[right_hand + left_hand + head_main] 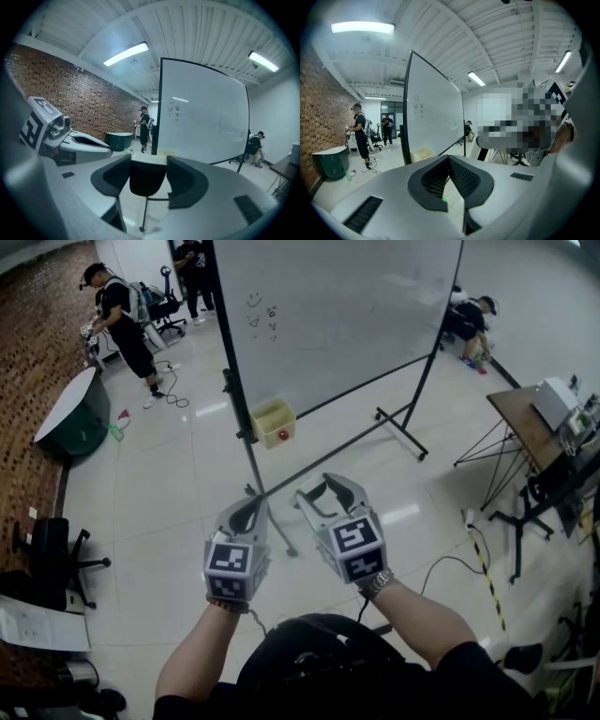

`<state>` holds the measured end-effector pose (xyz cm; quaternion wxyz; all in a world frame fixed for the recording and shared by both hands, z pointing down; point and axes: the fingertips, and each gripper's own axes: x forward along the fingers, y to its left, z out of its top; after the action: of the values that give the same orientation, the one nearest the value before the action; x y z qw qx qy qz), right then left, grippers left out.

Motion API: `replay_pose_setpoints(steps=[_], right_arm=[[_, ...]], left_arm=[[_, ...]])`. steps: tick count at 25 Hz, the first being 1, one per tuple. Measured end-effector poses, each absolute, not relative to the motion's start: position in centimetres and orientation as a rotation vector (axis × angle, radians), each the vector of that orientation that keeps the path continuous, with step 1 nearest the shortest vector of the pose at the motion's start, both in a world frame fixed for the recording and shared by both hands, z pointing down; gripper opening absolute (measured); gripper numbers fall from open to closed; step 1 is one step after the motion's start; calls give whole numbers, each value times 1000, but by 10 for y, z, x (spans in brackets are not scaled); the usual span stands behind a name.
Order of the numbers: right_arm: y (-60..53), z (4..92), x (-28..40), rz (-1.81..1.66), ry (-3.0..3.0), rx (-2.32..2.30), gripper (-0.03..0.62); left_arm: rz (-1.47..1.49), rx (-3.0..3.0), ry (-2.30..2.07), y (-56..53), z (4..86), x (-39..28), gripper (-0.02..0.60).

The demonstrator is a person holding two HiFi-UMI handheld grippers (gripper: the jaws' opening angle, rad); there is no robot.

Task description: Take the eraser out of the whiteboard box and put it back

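The right gripper (148, 163) has its fingers clamped on the eraser (147, 180), a black pad with a white back. It is held in the air at 6 o'clock from the yellow whiteboard box (272, 418), well apart from it. The box sits at the lower left corner of the whiteboard (328, 315). At 9 o'clock from the right gripper, the left gripper (251, 507) has its fingers pressed together on nothing.
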<state>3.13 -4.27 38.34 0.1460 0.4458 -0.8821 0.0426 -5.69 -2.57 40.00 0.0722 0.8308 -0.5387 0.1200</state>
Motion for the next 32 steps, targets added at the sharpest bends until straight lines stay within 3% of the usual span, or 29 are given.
replay_pose_setpoints(steps=[32], right_arm=[[-44,379,-2,103,-2480,1389,265]], left_arm=[[356,2537,-1552,-24,405,-99,0]])
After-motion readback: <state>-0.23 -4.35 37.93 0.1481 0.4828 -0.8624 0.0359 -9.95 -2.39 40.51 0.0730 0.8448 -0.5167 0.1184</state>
